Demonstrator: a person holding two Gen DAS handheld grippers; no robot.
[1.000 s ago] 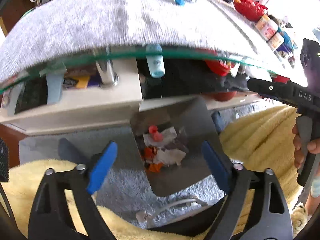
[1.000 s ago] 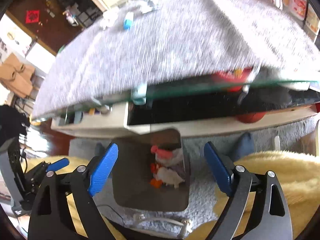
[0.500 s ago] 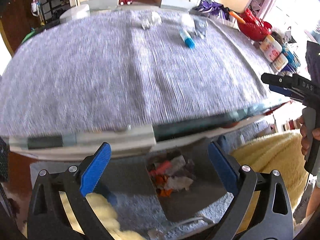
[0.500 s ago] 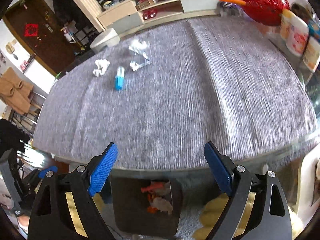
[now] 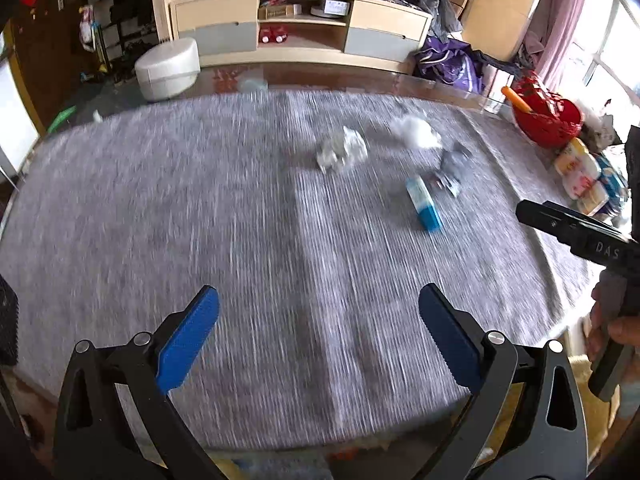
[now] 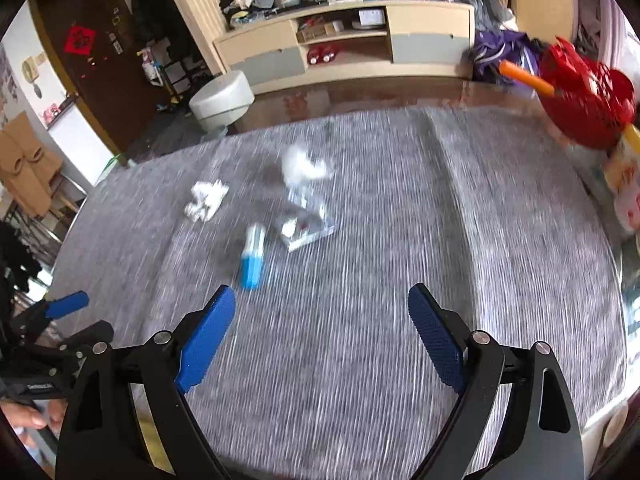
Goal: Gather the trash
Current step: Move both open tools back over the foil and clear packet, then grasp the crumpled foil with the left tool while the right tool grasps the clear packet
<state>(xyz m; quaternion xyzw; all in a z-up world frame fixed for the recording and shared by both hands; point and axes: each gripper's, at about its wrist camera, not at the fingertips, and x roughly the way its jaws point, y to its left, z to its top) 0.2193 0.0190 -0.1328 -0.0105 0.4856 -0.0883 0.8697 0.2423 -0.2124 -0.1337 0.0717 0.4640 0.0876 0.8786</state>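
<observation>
Trash lies on the grey table mat (image 5: 248, 220): a crumpled white tissue (image 5: 342, 150) (image 6: 206, 200), a white wad (image 5: 416, 132) (image 6: 302, 164), a clear plastic wrapper (image 5: 452, 168) (image 6: 306, 226) and a small blue-and-white bottle (image 5: 423, 208) (image 6: 253, 256) lying on its side. My left gripper (image 5: 318, 332) is open and empty above the mat's near edge. My right gripper (image 6: 320, 334) is open and empty, just short of the bottle. Both views are motion-blurred.
A red basket (image 5: 548, 118) (image 6: 588, 100) with an orange stick stands at the table's far right, with several packets (image 5: 580, 172) beside it. A white round stool (image 5: 168, 68) and a TV cabinet (image 5: 300, 28) stand beyond the table.
Both grippers rose from below the table edge, where a bin of trash showed, to above the tabletop. The trash on the mat now lies ahead of them.
</observation>
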